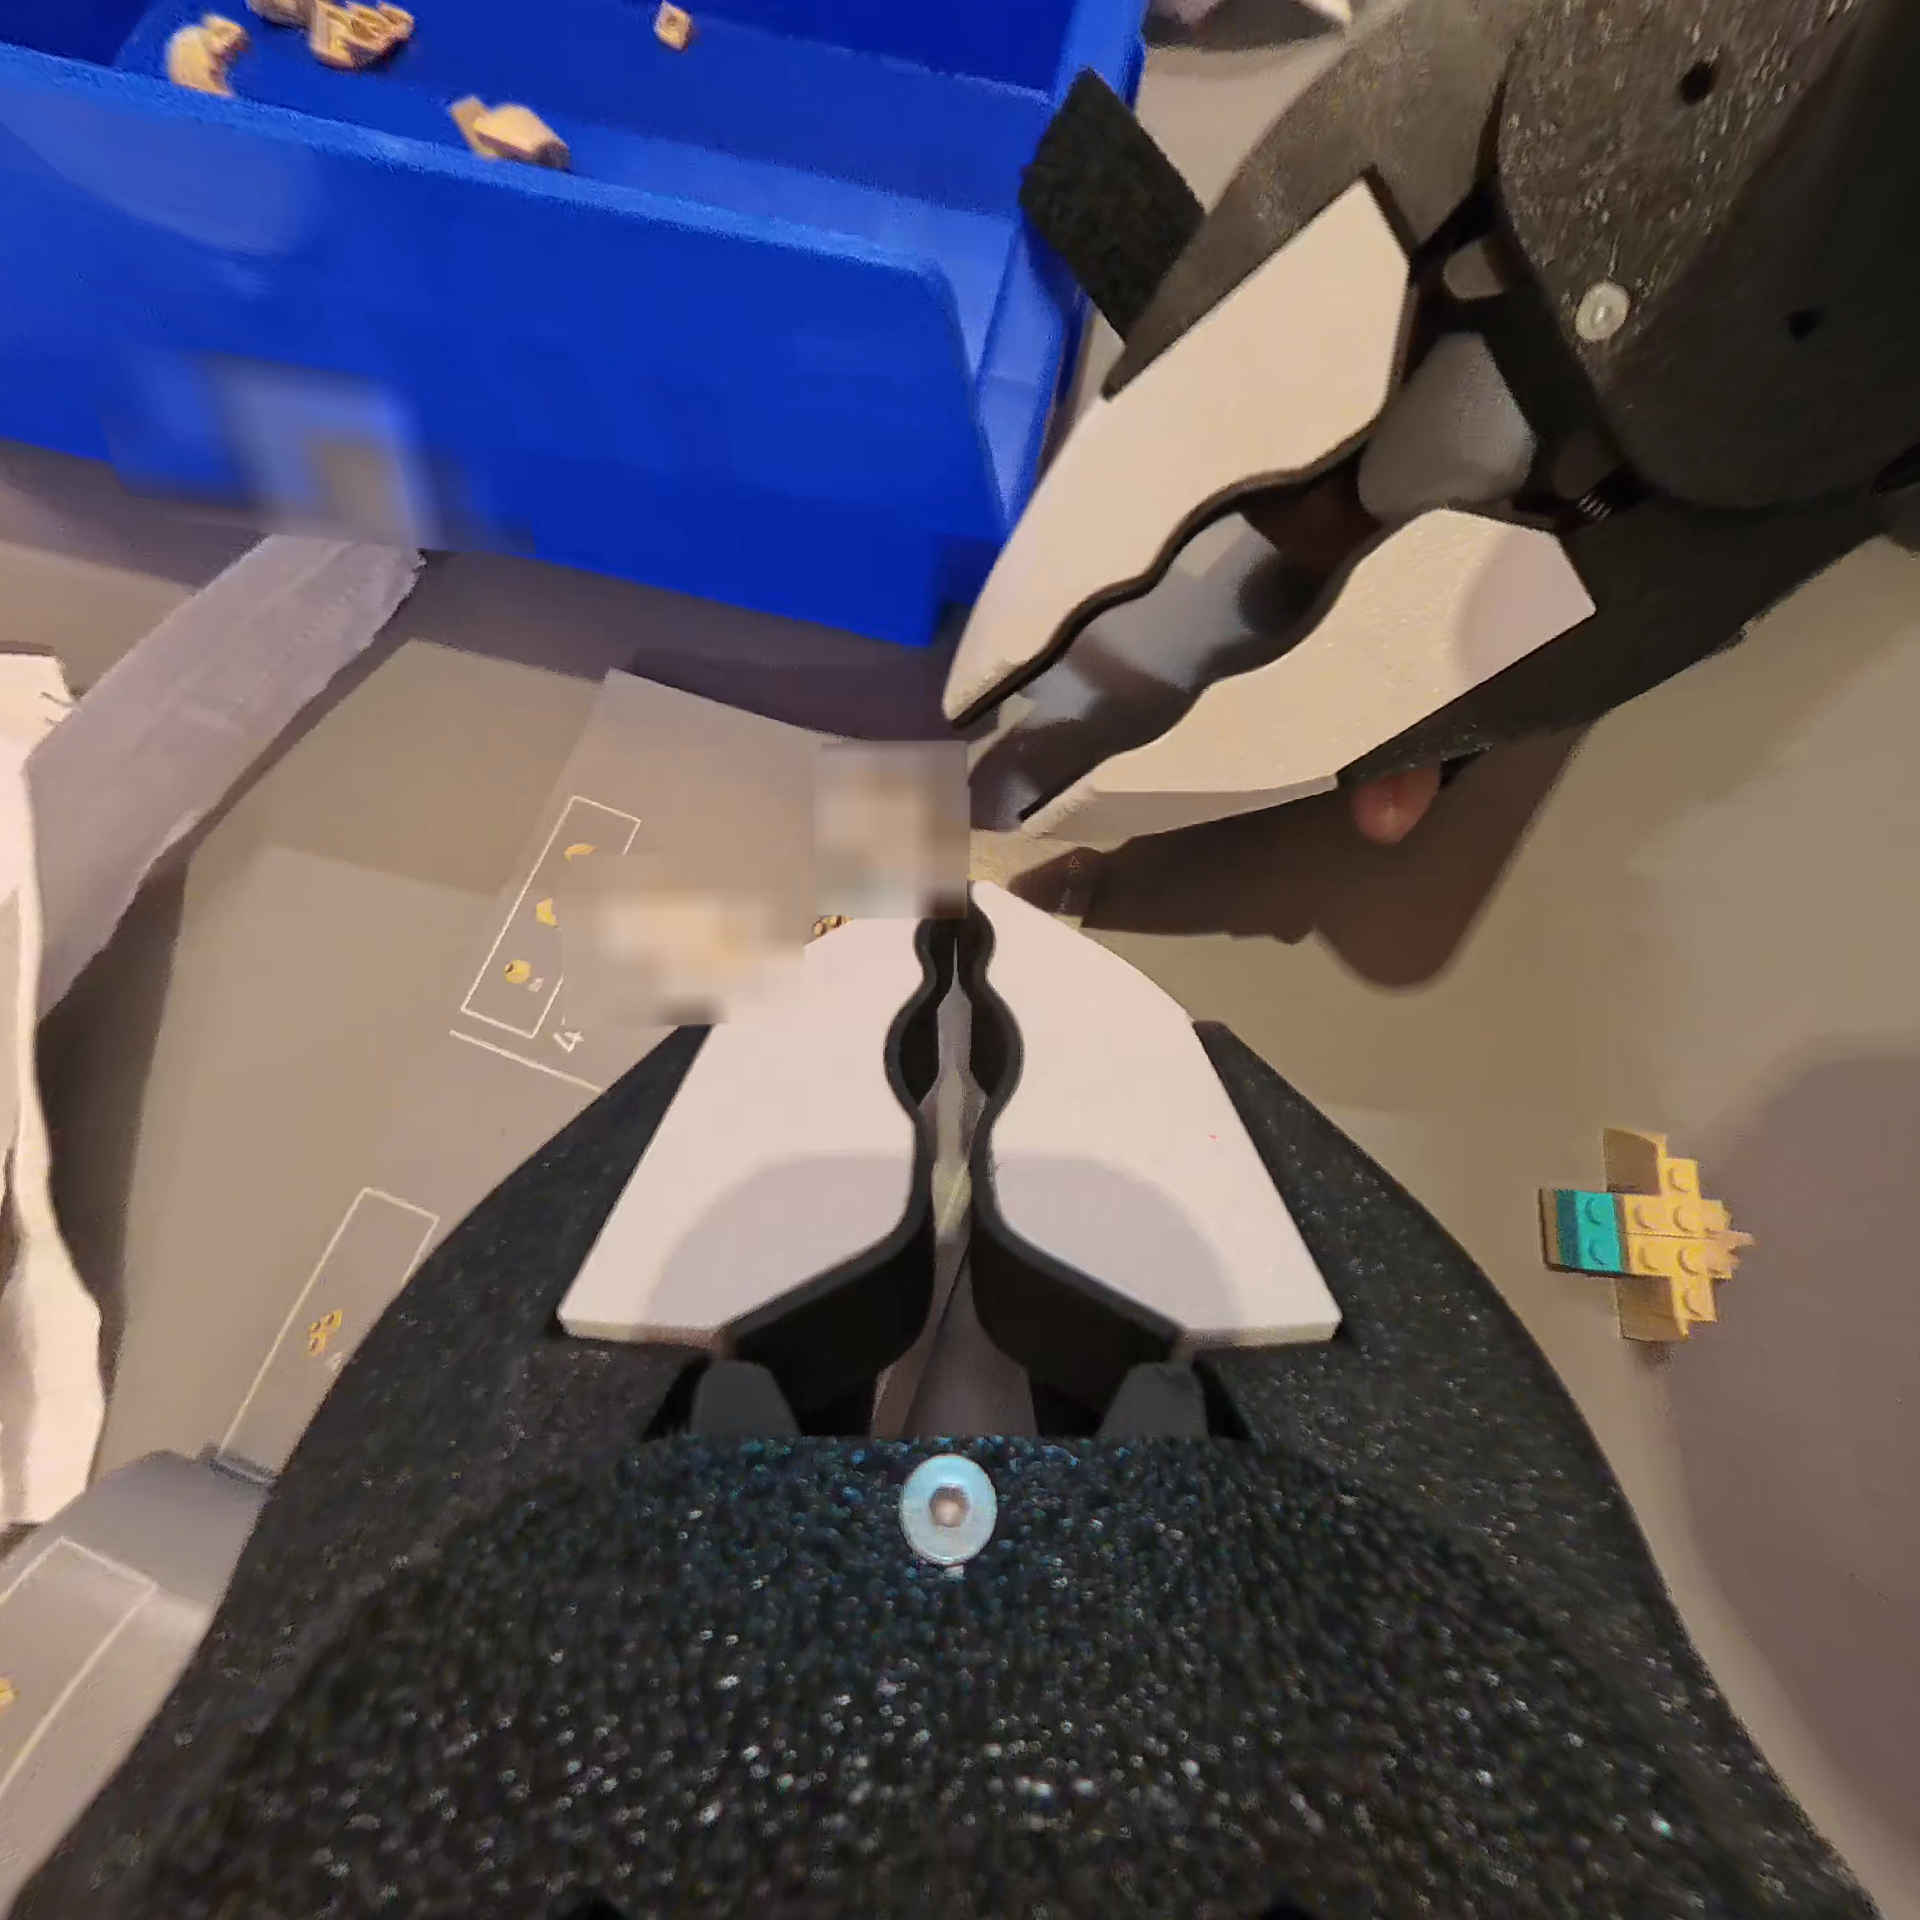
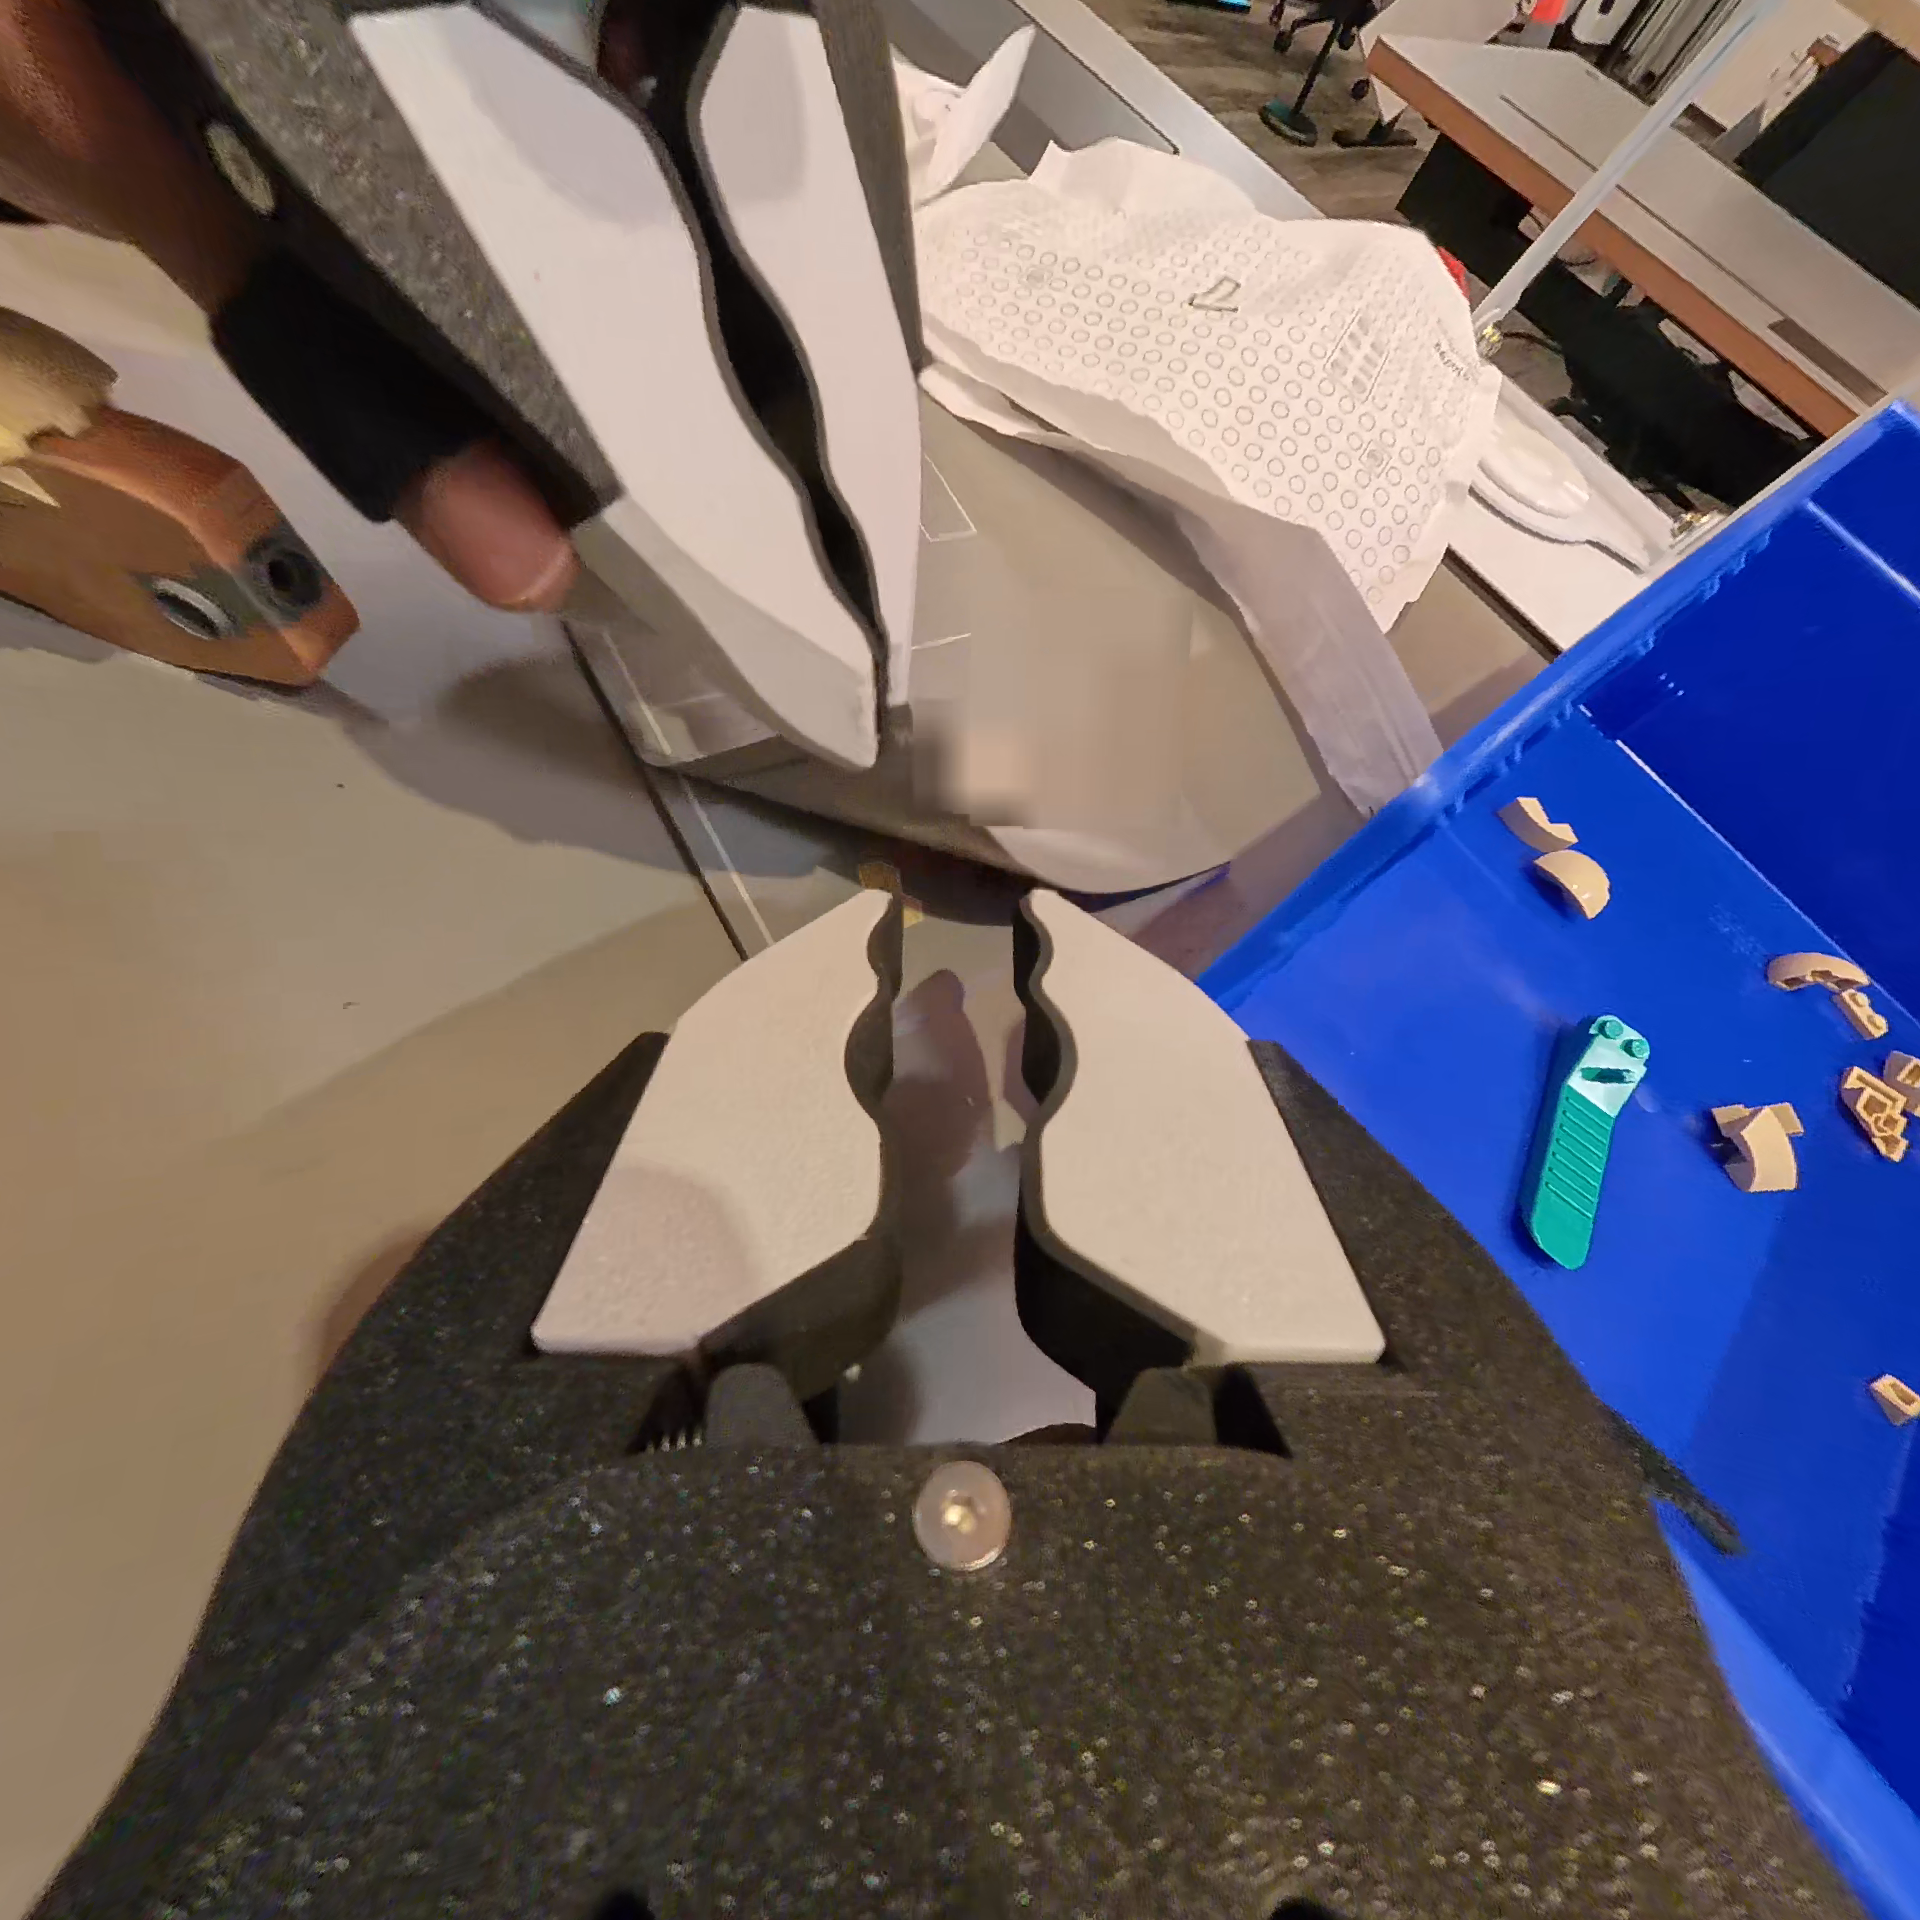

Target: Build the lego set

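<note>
On the grey table [image 1: 1558, 987], beside a blue bin [image 1: 623, 364], the two hand-held grippers are brought tip to tip over an open instruction booklet [image 1: 343, 935]. The left gripper [image 1: 961, 935] is seen with its pale fingers [image 1: 810, 1122] pressed together at the tips; in the right wrist view a page of the booklet is seen lifted and curved just at those tips, though it cannot be told whether the sheet is pinched. The right gripper [image 2: 956, 914] is held with its jaws parted, and a small tan brick [image 2: 881, 875] is seen just beyond its left fingertip; whether the brick is touched cannot be told. Inside the bin, loose tan pieces [image 2: 1756, 1143] and a teal brick separator [image 2: 1579, 1143] are scattered. A small tan and teal brick build [image 1: 1652, 1236] lies on the table well to the right of the left gripper. Crumpled white paper bags [image 2: 1195, 332] are piled beyond the booklet.
</note>
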{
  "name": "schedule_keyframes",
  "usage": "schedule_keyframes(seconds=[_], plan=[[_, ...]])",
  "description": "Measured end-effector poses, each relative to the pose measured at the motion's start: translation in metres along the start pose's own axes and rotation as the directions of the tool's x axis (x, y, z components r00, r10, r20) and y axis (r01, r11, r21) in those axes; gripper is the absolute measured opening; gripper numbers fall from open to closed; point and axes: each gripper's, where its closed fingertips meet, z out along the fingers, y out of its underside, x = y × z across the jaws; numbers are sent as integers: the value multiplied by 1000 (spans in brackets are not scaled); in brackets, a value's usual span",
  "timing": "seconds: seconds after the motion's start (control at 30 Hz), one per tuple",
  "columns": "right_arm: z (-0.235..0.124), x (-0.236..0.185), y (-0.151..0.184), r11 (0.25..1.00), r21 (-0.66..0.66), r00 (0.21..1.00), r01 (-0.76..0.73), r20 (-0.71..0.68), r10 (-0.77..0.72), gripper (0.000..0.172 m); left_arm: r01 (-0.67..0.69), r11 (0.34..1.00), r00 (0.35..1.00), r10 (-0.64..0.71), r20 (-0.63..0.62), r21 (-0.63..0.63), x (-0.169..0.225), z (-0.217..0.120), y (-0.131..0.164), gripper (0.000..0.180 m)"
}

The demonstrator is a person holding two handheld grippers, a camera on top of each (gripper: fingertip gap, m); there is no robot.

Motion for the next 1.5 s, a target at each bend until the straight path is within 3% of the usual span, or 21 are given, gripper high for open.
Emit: schedule_keyframes(seconds=[0.17,0.27,0.43,0.63,0.8,0.93,1.13,1.23,1.33,1.4,1.5], plan=[[-3,-18,-15,995,81,997,54,50,-58,22,88,982,995,-96,40,166,-15,-36,-10,0],[0,-31,-26,984,111,988,142,45,-148,23,156,937,978,-192,88,313,-33,-72,-13,0],[15,-45,-53,966,117,972,229,21,-233,25,223,843,911,-359,204,489,-67,-132,11,0],[58,-51,-83,970,38,970,239,28,-240,26,242,835,855,-424,299,493,-81,-155,56,0],[97,-47,-97,986,0,984,169,63,-168,27,263,833,832,-452,323,487,-86,-160,71,0],[112,-47,-95,993,-21,988,118,100,-115,27,257,854,820,-441,365,453,-90,-161,82,3],[121,-51,-97,991,-30,986,129,111,-125,27,220,902,825,-375,423,372,-84,-171,94,29],[125,-54,-97,991,-37,984,131,123,-126,27,156,954,814,-272,514,257,-81,-177,104,38],[128,-57,-99,990,-38,983,135,128,-129,27,134,989,824,-145,547,60,-72,-175,127,43],[130,-58,-101,990,-37,983,135,130,-129,27,131,987,834,-57,548,-97,-66,-174,150,45],[133,-60,-104,990,-37,982,136,134,-130,27,150,967,830,-11,558,-204,-64,-174,174,45]])
